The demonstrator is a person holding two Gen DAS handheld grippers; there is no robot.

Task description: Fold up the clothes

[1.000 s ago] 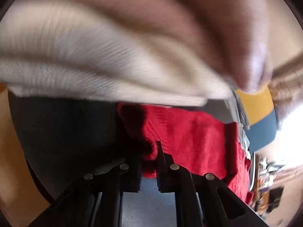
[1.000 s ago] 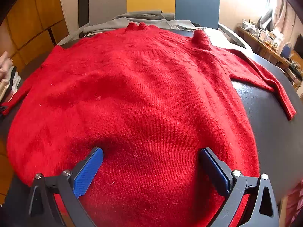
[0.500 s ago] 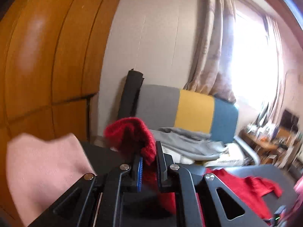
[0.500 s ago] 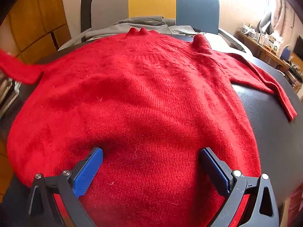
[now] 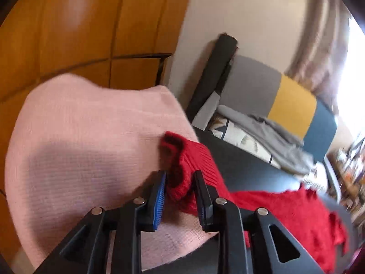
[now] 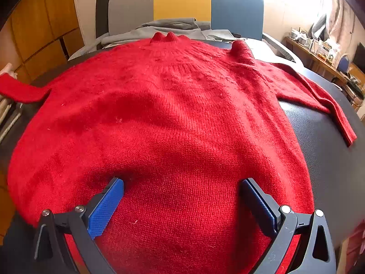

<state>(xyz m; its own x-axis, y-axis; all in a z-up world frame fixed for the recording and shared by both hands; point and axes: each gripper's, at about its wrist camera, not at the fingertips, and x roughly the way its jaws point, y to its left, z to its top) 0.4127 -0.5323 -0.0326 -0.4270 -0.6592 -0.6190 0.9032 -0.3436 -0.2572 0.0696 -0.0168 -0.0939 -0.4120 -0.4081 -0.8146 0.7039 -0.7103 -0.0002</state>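
The surface [image 6: 330,150], dark and padded, is carrying the sweater [image 6: 173,118], which is lying flat and front-up straight ahead of the right tongs [image 6: 182,203]. Its long axis is running directly away from those tongs: hem nearest, just under and between the blue pads, collar farthest, toward the chair [image 6: 182,2] with the grey, yellow and blue back. The right tongs are standing wide apart over the hem, gripping nothing; whether the tips are touching the knit I cannot tell.

The right sleeve [image 6: 319,100] is lying stretched out to the right of the right tongs, flat on the surface, cuff pointing back toward the near edge. The left sleeve [image 5: 205,173] is running the other way, out to the far left of the right tongs, and it is the left tongs [image 5: 179,191] that are at it. Their jaws are opening, with the ribbed cuff [image 5: 175,150] sitting loosely between them, no longer squeezed. Just beyond and to the left of the left tongs a pink knit [image 5: 86,150] is lying under the cuff.

In my judgement, the coming move is turning on that sleeve: it is lying crosswise to the body, and must be carried inward to the right, across the chest. The left hand is the nearer one.
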